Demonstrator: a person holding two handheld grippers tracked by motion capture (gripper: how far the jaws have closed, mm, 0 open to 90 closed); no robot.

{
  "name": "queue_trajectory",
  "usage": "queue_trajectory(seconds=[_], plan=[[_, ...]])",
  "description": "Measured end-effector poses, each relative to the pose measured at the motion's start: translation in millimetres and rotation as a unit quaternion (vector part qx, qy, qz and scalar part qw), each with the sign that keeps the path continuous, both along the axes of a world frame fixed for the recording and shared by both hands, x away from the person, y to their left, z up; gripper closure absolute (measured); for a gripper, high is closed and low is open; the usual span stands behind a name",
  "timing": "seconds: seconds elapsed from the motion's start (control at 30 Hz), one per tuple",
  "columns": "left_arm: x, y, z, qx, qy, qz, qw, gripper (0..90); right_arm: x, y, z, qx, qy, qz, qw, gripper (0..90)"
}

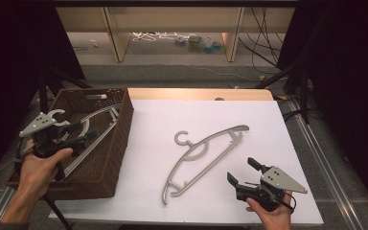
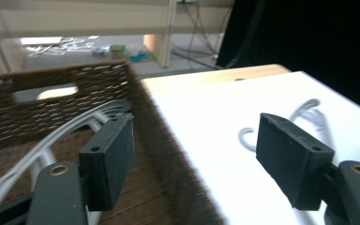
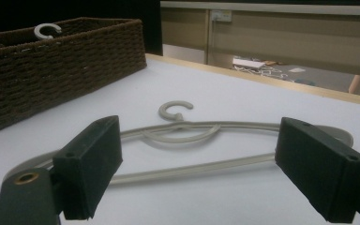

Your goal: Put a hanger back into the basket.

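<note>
1 grey hanger (image 1: 203,155) flat mid-table (image 1: 172,110). Left gripper (image 1: 79,136) open over basket (image 1: 117,139) at left edge; right gripper (image 1: 242,175) open, near front edge.

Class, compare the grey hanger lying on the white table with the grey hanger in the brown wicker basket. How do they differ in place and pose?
The hanger on the table lies flat and fully in the open on the white table; the hanger in the basket sits inside the wicker basket, partly hidden by the left gripper. The table hanger lies before the open right gripper; the basket hanger lies under the open left one. Both are pale grey with the same curved shape.
</note>
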State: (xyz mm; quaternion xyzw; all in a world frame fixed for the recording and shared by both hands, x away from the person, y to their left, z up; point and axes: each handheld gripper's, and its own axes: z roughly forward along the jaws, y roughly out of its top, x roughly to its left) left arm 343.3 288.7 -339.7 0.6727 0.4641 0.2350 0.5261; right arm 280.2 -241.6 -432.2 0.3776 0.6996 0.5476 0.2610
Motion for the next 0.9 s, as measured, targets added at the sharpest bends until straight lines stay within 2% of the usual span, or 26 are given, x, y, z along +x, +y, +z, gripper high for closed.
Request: queue_trajectory(seconds=[0.07,0.23,0.3,0.43,0.47,0.57,0.63,0.77,0.8,0.83,0.9], plan=[[-4.5,-11.6,0.1,-0.007,-0.007,-0.01,0.9999,26.5,0.9,0.4,-0.6,0.005,-0.005,-0.002,1.0,15.8],[-12.1,-39.0,-3.2,-0.013,-0.022,-0.038,0.9989,25.1,0.6,-1.1,0.2,-0.002,0.0,-0.003,1.0,15.8],[-13.2,-45.9,-5.3,-0.008,-0.024,-0.043,0.9987,25.0,0.9,-0.9,-0.1,0.001,-0.004,-0.004,1.0,15.8],[-15.5,-59.2,-11.0,-0.027,-0.032,-0.052,0.9978,24.6,1.3,-1.3,-0.1,0.001,-0.003,-0.005,1.0,15.9],[-15.7,-61.3,-12.2,-0.03,-0.034,-0.054,0.9975,24.7,1.0,-1.5,0.1,0.001,0.004,-0.003,1.0,15.8],[-15.6,-70.6,-18.6,-0.033,-0.038,-0.06,0.997,24.2,2.3,-2.1,-1.2,0.003,-0.002,-0.005,1.0,15.8],[-15.2,-77.7,-24.1,-0.038,-0.04,-0.064,0.9964,23.8,2.4,-3.5,-1.5,-0.001,0.004,-0.004,1.0,15.8],[-16.1,-89.8,-33.4,-0.04,-0.047,-0.069,0.9957,22.4,3.4,-4.0,-1.6,0.005,-0.001,-0.003,1.0,15.8],[-16.3,-92.7,-35.1,-0.038,-0.045,-0.075,0.9954,21.7,5.3,-4.7,-1.8,-0.002,-0.019,-0.001,0.9998,15.8],[-16.7,-94.7,-36.1,-0.036,-0.045,-0.079,0.9952,21.0,4.5,-4.7,-1.2,-0.004,-0.014,-0.001,0.9999,15.8],[-19.5,-100.0,-39.0,-0.034,-0.054,-0.08,0.9948,20.2,4.8,-4.1,-1.4,0.0,-0.02,0.003,0.9998,15.8]])
